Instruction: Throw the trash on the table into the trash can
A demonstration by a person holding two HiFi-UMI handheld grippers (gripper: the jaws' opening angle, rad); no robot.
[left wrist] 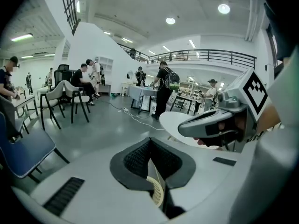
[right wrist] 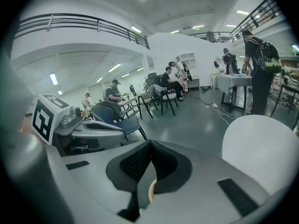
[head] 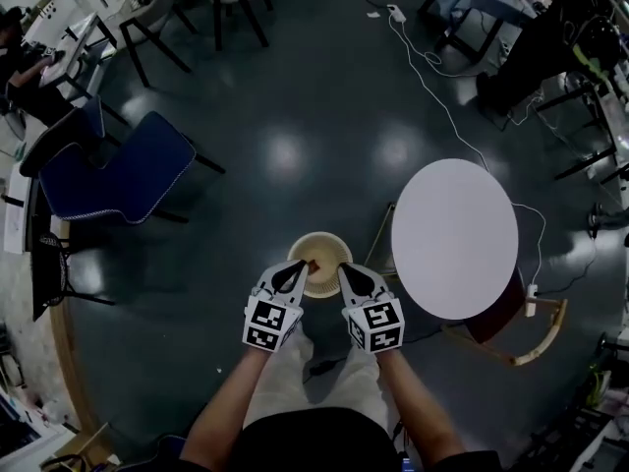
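Task looks close to finished. The round white table shows a bare top in the head view, with no trash on it that you can see. The trash can stands on the floor just left of the table and right in front of your feet. Inside it sits a small brown scrap, likely the trash, though it is too small to identify.

Left gripper: hangs over the near-left rim of the can. In its own view the jaws are pressed together at the tips with nothing between them. Only the can's woven rim shows through the gap lower down.

Right gripper: hangs over the near-right rim. Its jaws are also clenched tip to tip and empty, with a sliver of rim below them.

The scrap lies down in the can between the two grippers and beyond their tips, touching neither.

What is left, by my reading: check the table's far edge for anything missed. Otherwise there is nothing more to carry.
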